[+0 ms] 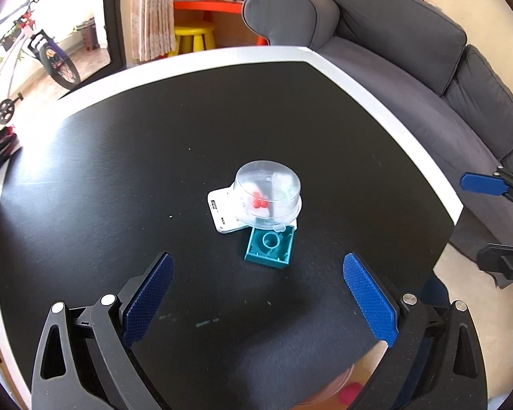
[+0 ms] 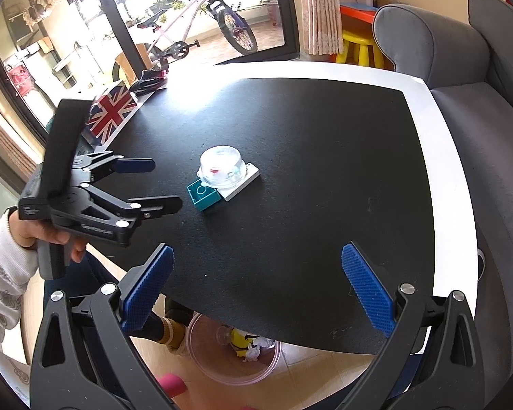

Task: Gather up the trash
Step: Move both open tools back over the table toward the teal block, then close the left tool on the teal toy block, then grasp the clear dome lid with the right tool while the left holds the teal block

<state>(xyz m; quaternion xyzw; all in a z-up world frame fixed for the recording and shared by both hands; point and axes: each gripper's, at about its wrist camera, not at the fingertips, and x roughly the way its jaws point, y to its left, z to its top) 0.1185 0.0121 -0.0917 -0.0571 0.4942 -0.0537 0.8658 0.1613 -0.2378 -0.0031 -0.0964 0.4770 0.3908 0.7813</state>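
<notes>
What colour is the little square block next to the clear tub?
Teal, a blue-green. The block shows best in the left wrist view.

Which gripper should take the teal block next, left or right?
Probably left. The left gripper is open and lined up with the teal block just ahead of its fingers. The right gripper, also open, sits back at the table's near edge.

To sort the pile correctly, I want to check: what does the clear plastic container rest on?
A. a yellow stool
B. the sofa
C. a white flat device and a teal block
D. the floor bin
C: the clear container sits on the white device, overlapping the teal block.
</notes>
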